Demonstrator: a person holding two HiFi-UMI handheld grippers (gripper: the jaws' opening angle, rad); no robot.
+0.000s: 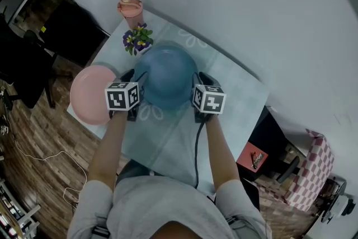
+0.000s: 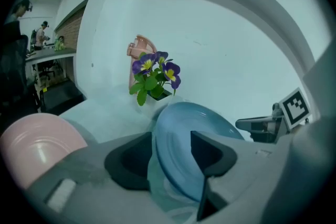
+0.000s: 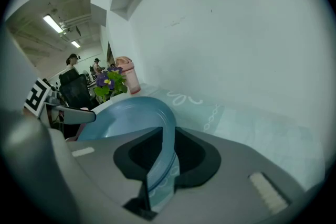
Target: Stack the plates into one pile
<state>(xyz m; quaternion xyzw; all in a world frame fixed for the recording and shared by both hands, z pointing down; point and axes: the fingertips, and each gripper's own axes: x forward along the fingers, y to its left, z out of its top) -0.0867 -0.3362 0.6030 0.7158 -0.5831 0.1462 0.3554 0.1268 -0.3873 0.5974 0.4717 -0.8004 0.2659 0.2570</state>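
Blue plate [image 1: 165, 75]: round, smooth, glossy, shallow-rimmed. It sits mid-bench, right between my two tools.
Left tool [image 2: 170, 152]: jaws wide, with the plate's rim loose in the gap.
Right tool [image 3: 163, 152]: narrower gap, rim between the jaws, not pinched as far as I can see.
Head view only: I'm on opposite sides of the plate. The pink plate [image 1: 92, 95] is off to the left, overhanging the bench [image 1: 235, 87] edge.
Left gripper view adds: my right tool, seen across the blue rim.
Right gripper view adds: white loop print on the pale blue cloth [image 3: 210, 113].
Behind: potted flowers [image 1: 137, 39], purple and yellow, and a pink cup [image 1: 130, 8] at the wall.
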